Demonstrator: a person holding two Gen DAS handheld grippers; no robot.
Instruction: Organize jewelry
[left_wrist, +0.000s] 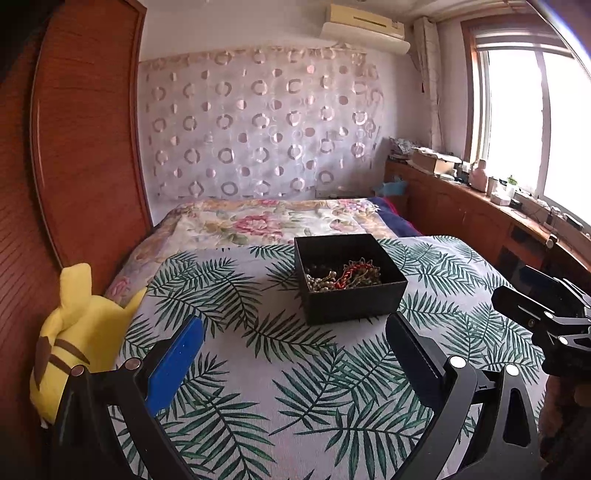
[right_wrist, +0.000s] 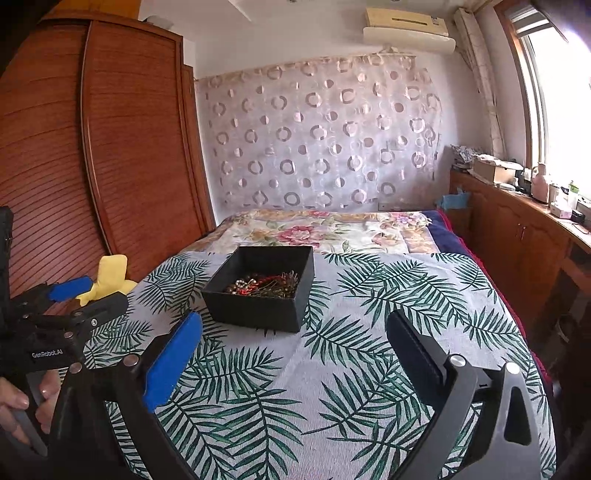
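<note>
Nearest the lens in the left wrist view, the left claw (left_wrist: 295, 354) stands wide with nothing between its jaws, only the leaf-print cloth (left_wrist: 295, 406) below. In the right wrist view the right claw (right_wrist: 295, 350) is equally wide and empty.

Beyond them sits the box (left_wrist: 349, 277), a black open-topped tray on the cloth, apart from both claws. From the left claw it lies ahead and slightly right of centre, its near wall just above the right finger's tip. From the right claw it lies ahead and left of centre, just past the blue fingertip (right_wrist: 177, 354). Neither claw looks clearly nearer; the left sees the box a little larger, so it may have the shorter reach.

The jewelry (left_wrist: 343, 275) is a tangled heap of beads and a red cord in the box's near half. The heap runs roughly left to right across the frame, with no single end to point anywhere. The box looks nearly square, one corner turned toward the claws.

Further off lie a floral bedspread (left_wrist: 266, 221) and a curtained wall.
</note>
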